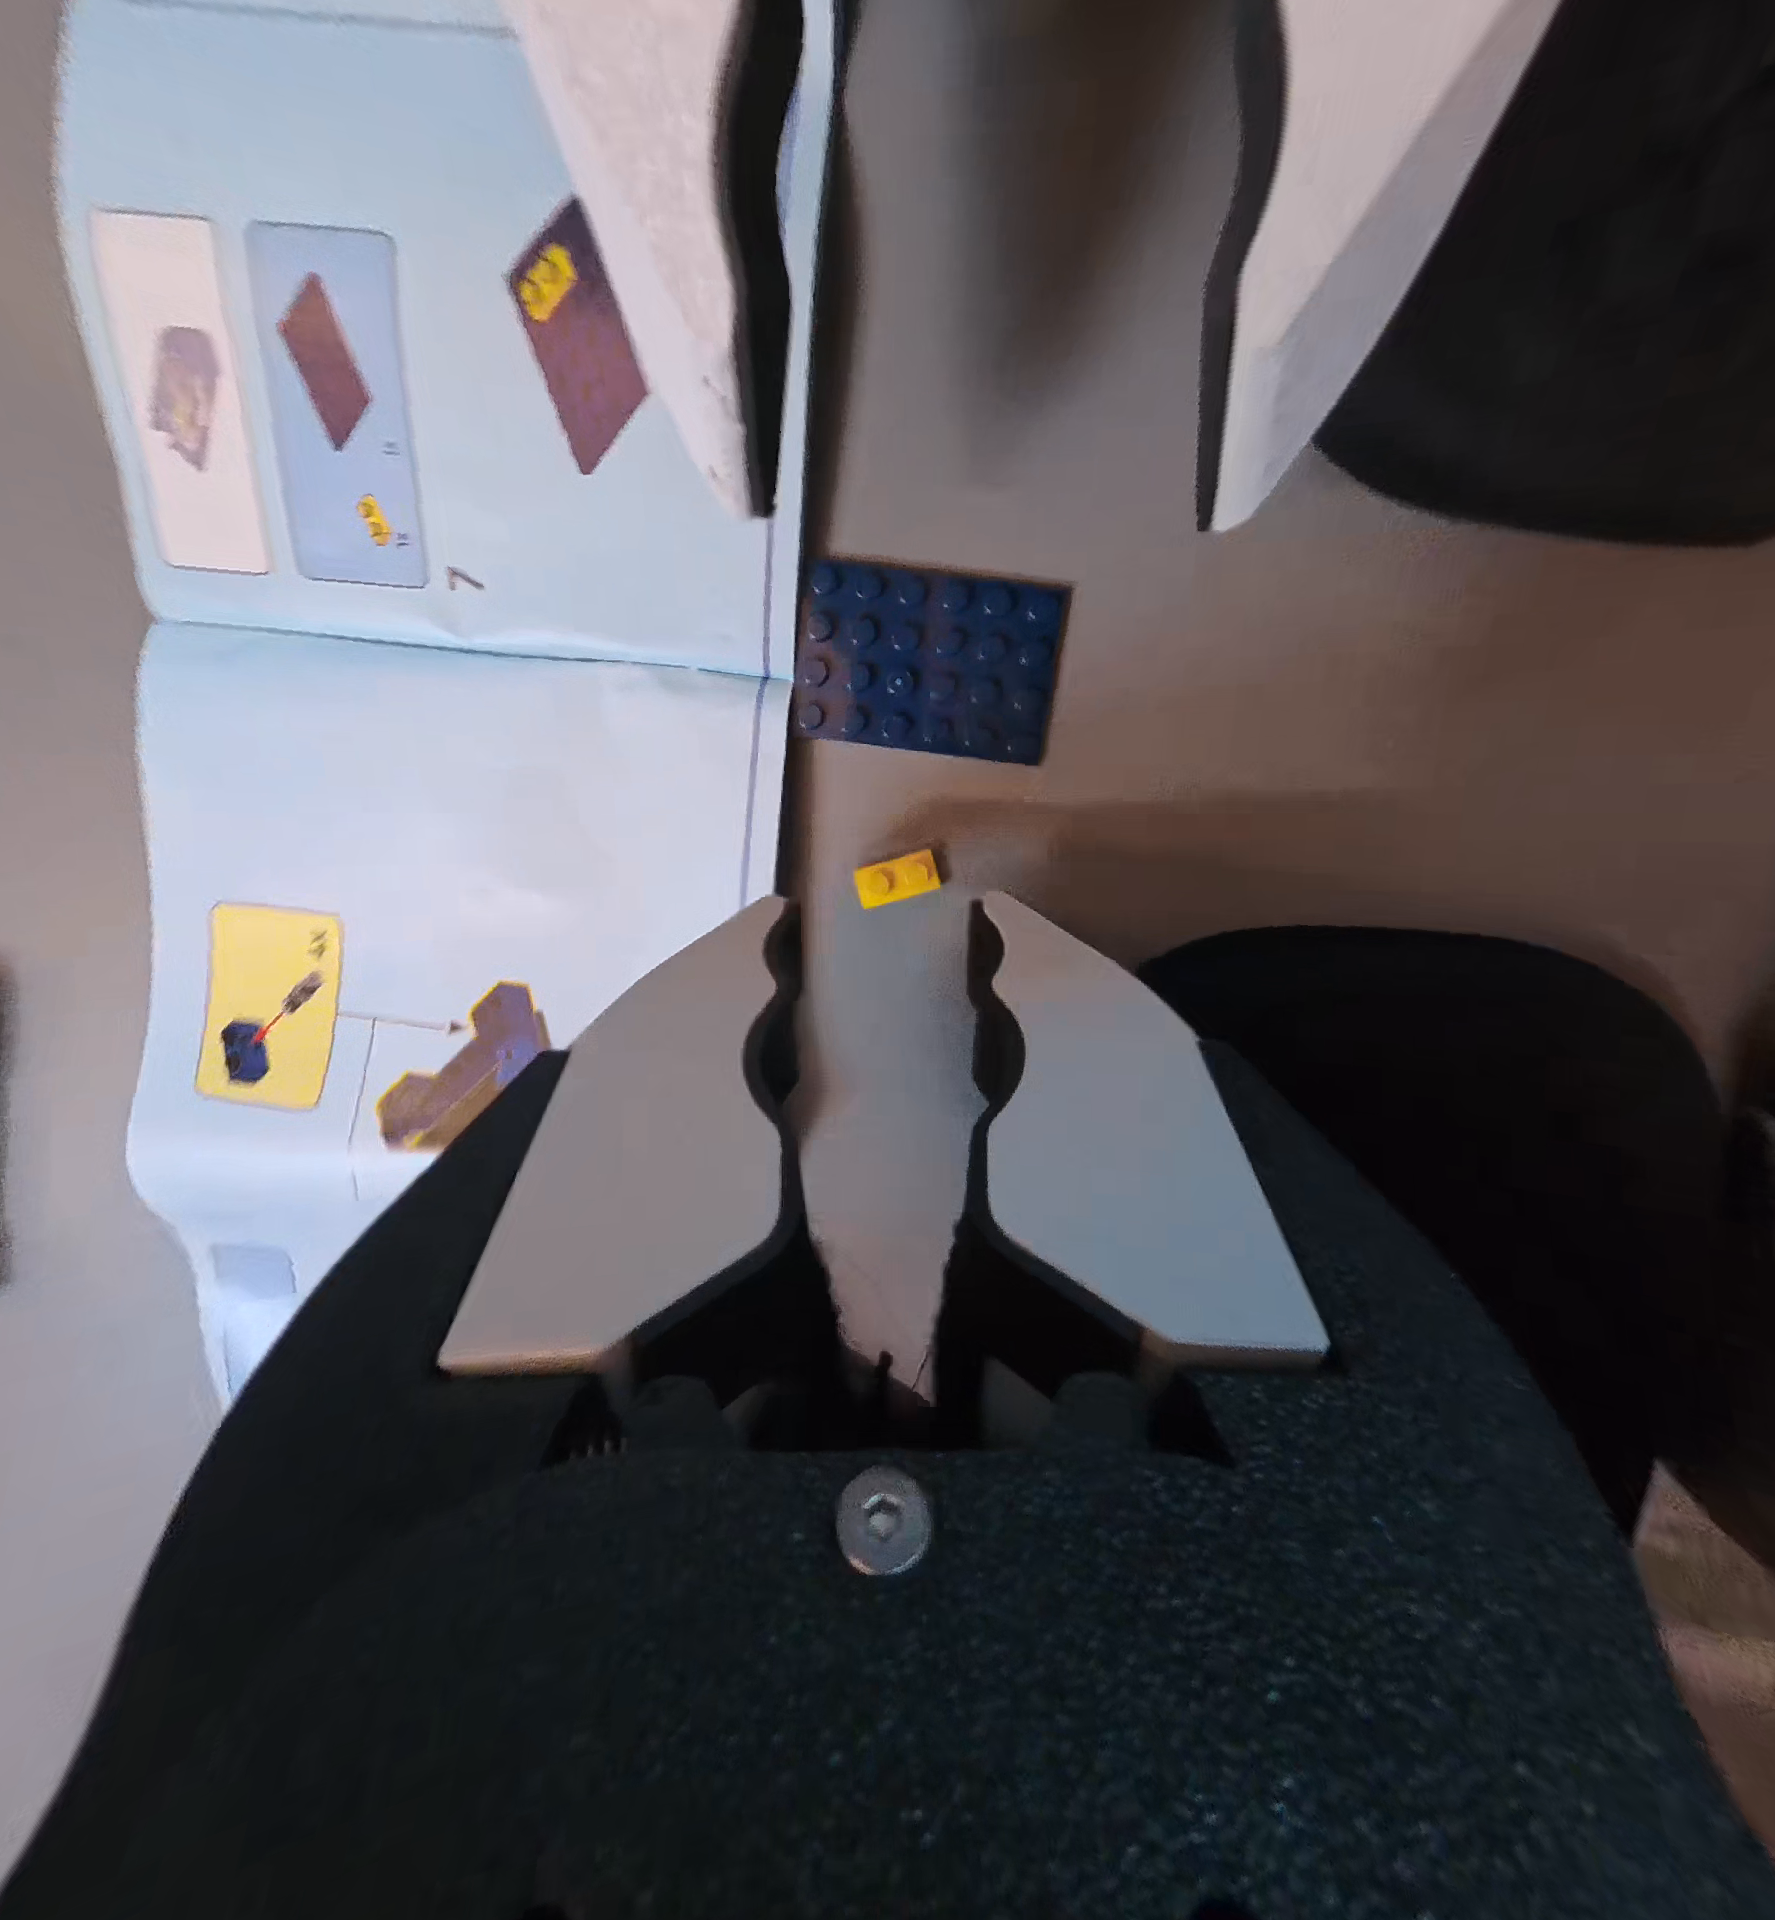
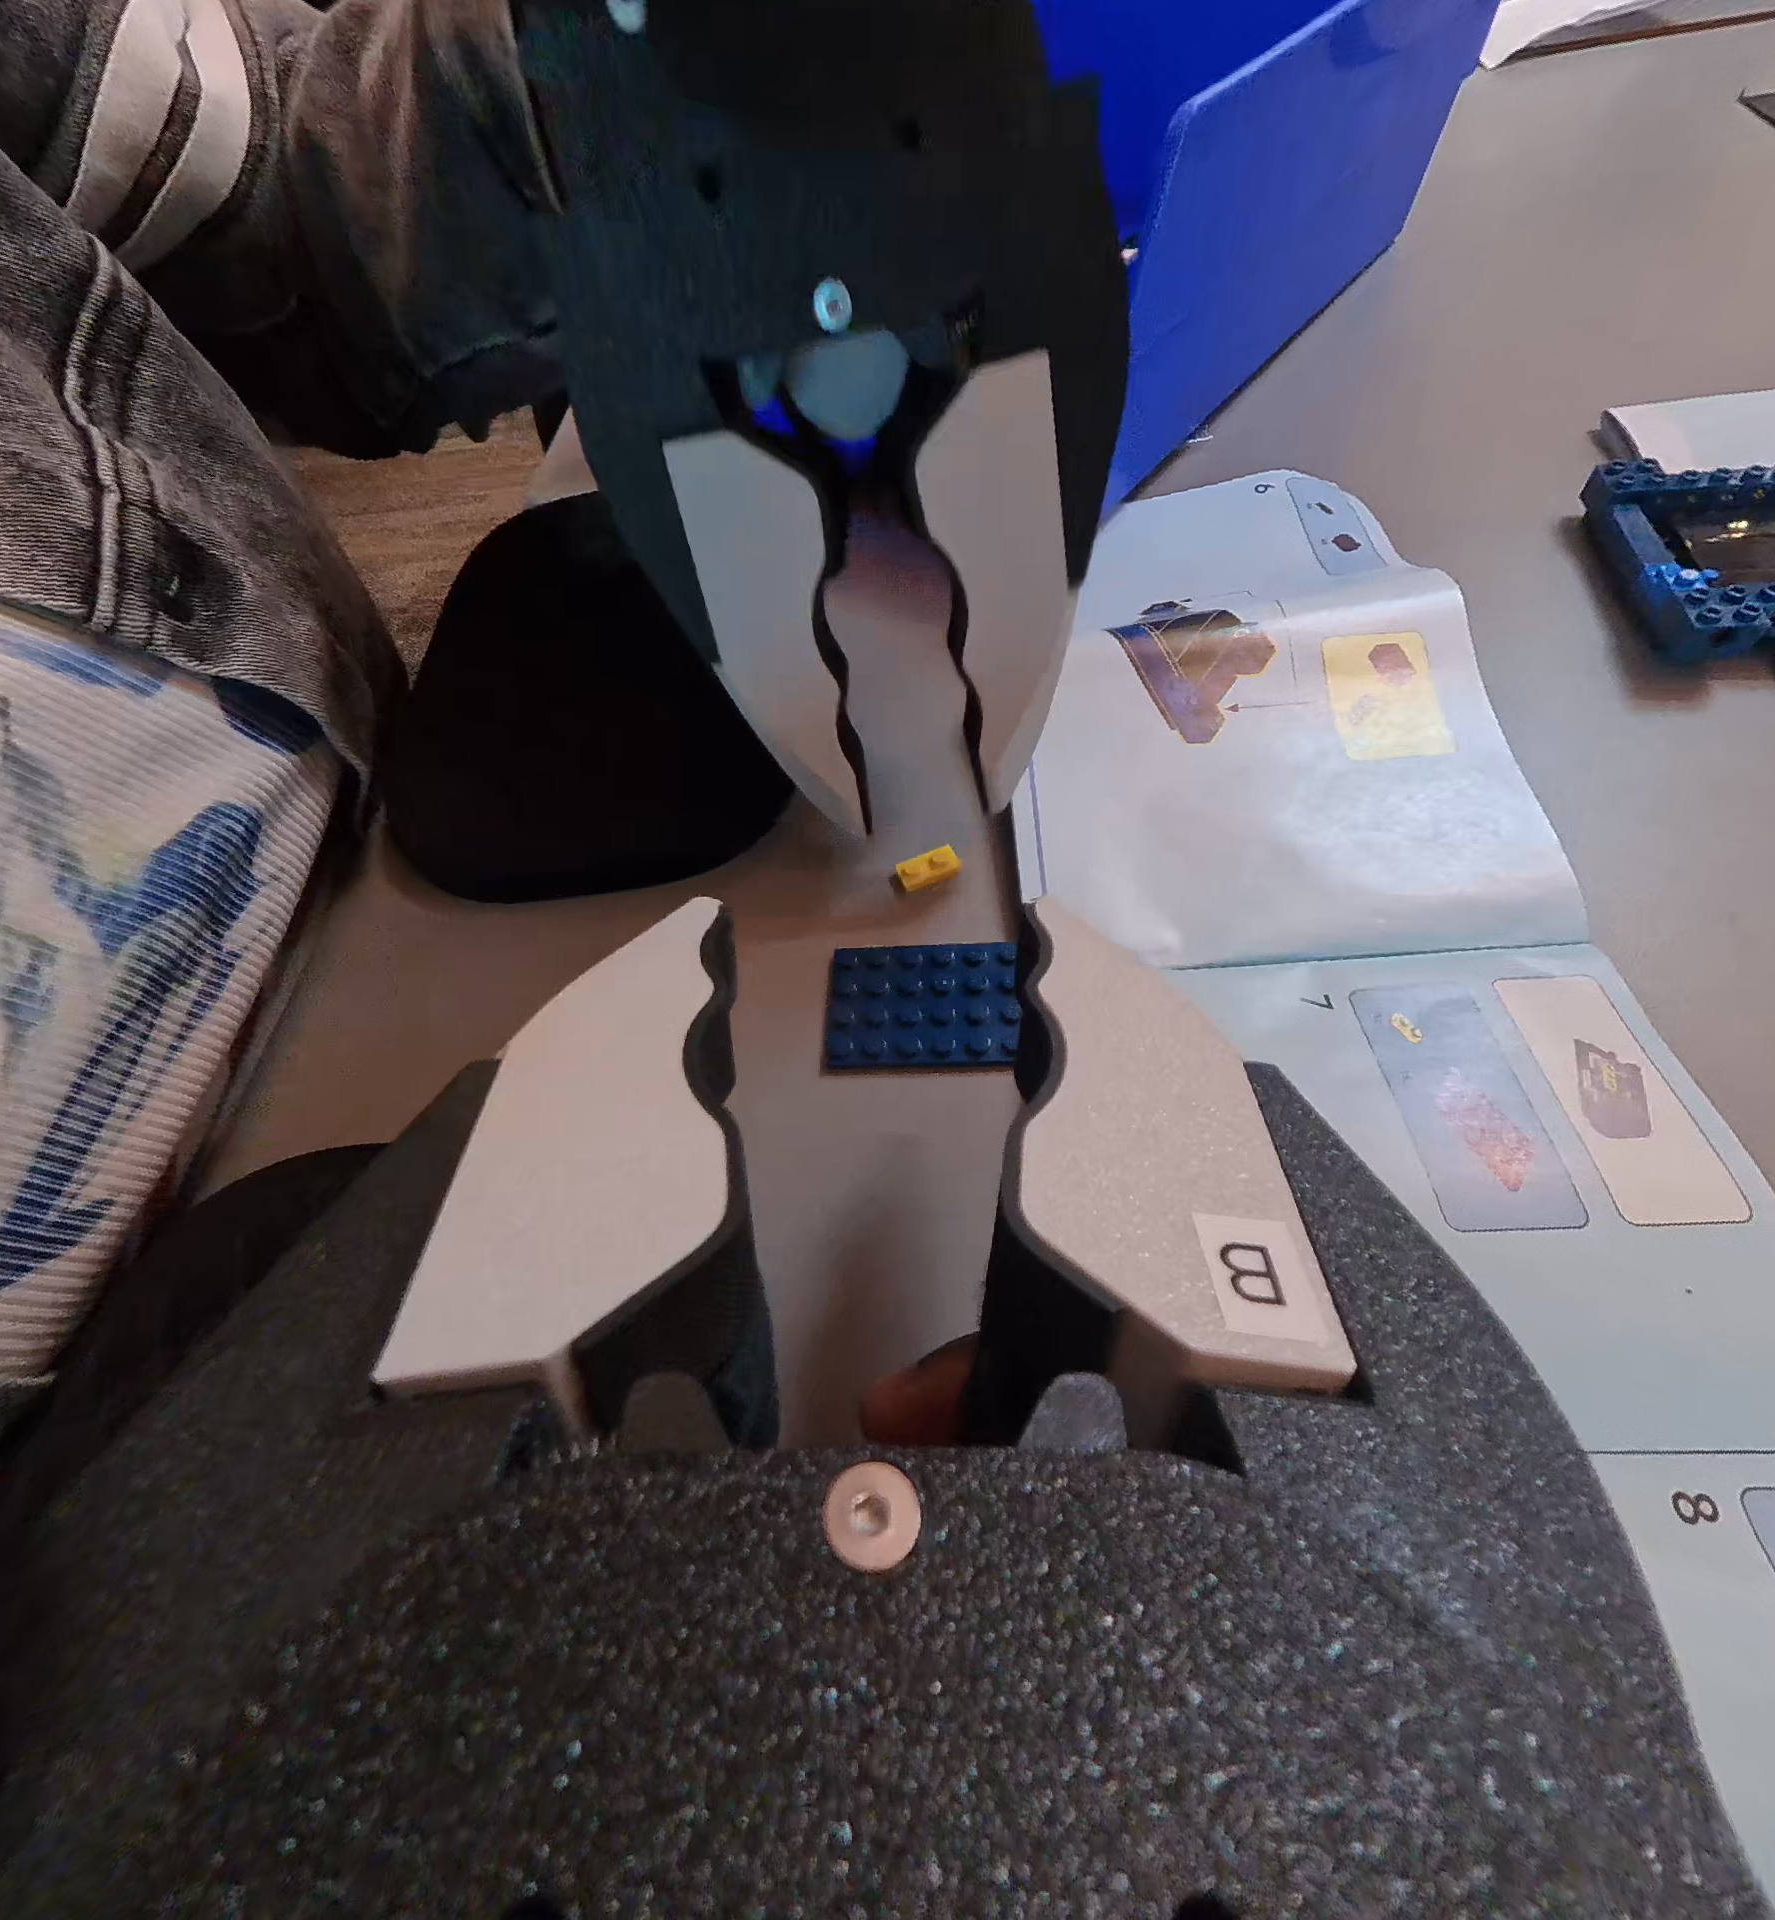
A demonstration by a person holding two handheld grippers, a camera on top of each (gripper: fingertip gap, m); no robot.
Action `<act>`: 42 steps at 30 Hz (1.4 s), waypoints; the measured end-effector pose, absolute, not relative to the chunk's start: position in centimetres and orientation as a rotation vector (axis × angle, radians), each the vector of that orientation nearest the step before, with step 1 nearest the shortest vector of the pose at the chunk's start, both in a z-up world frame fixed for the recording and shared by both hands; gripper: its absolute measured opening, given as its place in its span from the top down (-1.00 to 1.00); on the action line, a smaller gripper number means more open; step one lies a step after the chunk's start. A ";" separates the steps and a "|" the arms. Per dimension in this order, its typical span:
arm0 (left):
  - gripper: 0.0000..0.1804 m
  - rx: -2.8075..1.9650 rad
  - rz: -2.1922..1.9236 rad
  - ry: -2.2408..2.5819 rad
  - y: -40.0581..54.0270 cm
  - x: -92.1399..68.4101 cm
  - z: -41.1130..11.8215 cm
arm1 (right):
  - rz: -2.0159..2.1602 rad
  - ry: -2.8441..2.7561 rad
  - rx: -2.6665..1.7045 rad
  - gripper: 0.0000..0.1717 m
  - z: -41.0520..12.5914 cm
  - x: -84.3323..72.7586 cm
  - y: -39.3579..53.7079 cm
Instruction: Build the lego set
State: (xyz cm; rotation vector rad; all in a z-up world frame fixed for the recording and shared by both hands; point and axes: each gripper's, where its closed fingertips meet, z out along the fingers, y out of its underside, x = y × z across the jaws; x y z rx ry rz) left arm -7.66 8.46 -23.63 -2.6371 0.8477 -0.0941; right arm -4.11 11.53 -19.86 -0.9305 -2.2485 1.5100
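My left gripper (image 1: 883,914) is open, with nothing between its pads. A small yellow two-stud plate (image 1: 896,878) lies on the table (image 1: 1278,727) just beyond its fingertips, untouched. A dark blue studded plate (image 1: 930,665) lies flat a little farther on. My right gripper (image 1: 982,509) faces it from the far side, open. In the right wrist view my right gripper (image 2: 878,914) is open above the blue plate (image 2: 919,1008), which lies on the table between its fingers, ungrasped. The yellow plate (image 2: 928,868) sits between the blue plate and the left gripper (image 2: 924,810).
An open instruction booklet (image 1: 447,779) lies beside the plates; it also shows in the right wrist view (image 2: 1330,852). A blue bin (image 2: 1278,208) stands behind it. A blue brick frame (image 2: 1714,561) lies at the far right. A black rounded object (image 2: 571,707) and a person's sleeve (image 2: 83,416) are on the left. The left gripper's tips are roughly 7 cm from the right gripper's.
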 end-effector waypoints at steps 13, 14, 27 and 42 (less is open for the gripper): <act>0.46 -2.599 0.464 -0.096 -5.3 -29.2 -13.3 | 1.431 -2.242 -0.687 0.22 -18.2 -3.4 7.4; 0.49 -2.650 0.454 -0.127 -6.2 -30.7 -14.2 | 1.450 -2.240 -0.673 0.22 -17.9 -3.3 6.9; 0.81 -2.882 0.269 -0.248 -5.9 -41.1 -21.9 | 1.491 -2.272 -0.707 0.27 -19.5 -3.4 6.5; 0.77 -2.871 0.123 -0.241 -4.6 -41.5 -23.9 | 1.479 -2.278 -0.729 0.30 -19.9 -3.6 6.9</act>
